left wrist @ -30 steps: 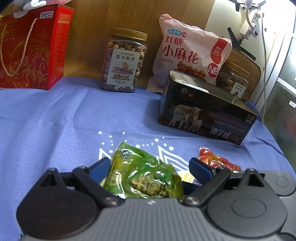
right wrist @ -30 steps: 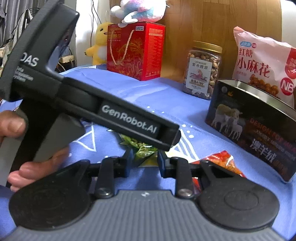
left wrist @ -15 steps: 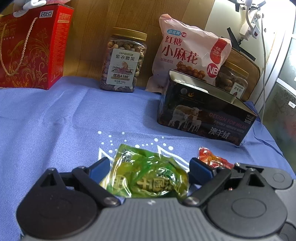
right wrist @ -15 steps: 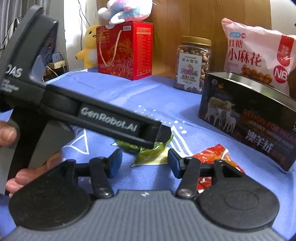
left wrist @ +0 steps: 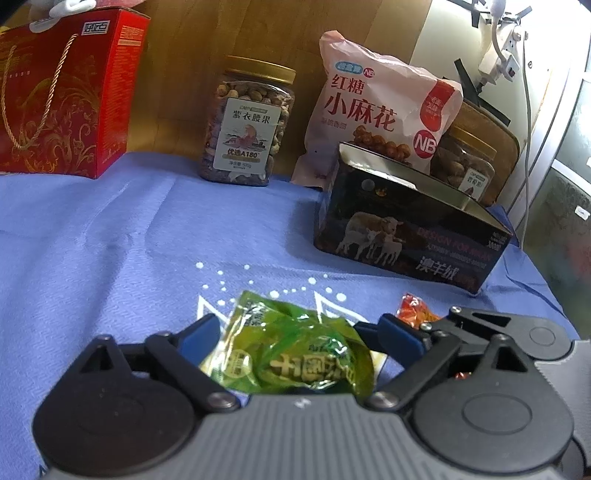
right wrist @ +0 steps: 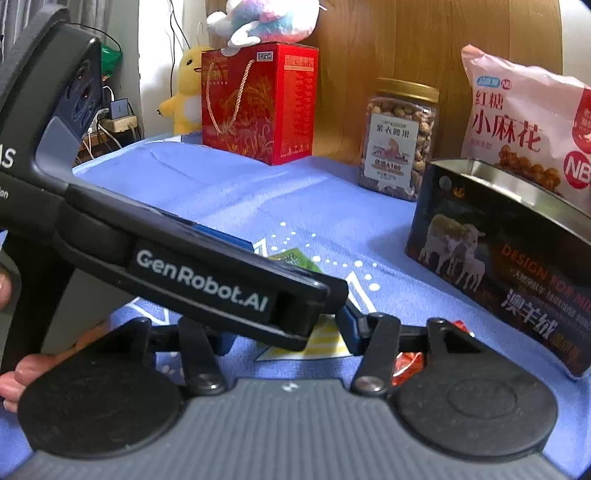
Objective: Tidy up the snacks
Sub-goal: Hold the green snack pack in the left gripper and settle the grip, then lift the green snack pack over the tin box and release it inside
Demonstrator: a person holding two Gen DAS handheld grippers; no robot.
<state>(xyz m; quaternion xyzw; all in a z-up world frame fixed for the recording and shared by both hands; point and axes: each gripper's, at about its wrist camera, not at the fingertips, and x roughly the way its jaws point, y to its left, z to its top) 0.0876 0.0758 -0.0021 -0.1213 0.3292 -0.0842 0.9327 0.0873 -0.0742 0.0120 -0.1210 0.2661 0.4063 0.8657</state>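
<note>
A green snack packet (left wrist: 291,354) lies on the blue cloth between the fingers of my left gripper (left wrist: 299,332), which is open around it without squeezing. Only a corner of the packet (right wrist: 293,258) shows in the right wrist view, behind the left gripper's body (right wrist: 199,280). A red-orange snack packet (left wrist: 415,312) lies to its right; my right gripper (right wrist: 284,332) is open, and that red packet (right wrist: 408,363) sits behind its right finger. The open dark tin box (left wrist: 410,236) with sheep on it stands at the right (right wrist: 498,266).
Along the wooden back wall stand a red gift box (left wrist: 62,99), a nut jar (left wrist: 247,125), a pink snack bag (left wrist: 376,110) and a second jar (left wrist: 465,166). Plush toys (right wrist: 258,22) sit behind the red box. The table's right edge runs close to the tin.
My right gripper has opened wide and moved forward toward the red packet. The green packet has settled flatter between the left fingers, which stay open.
</note>
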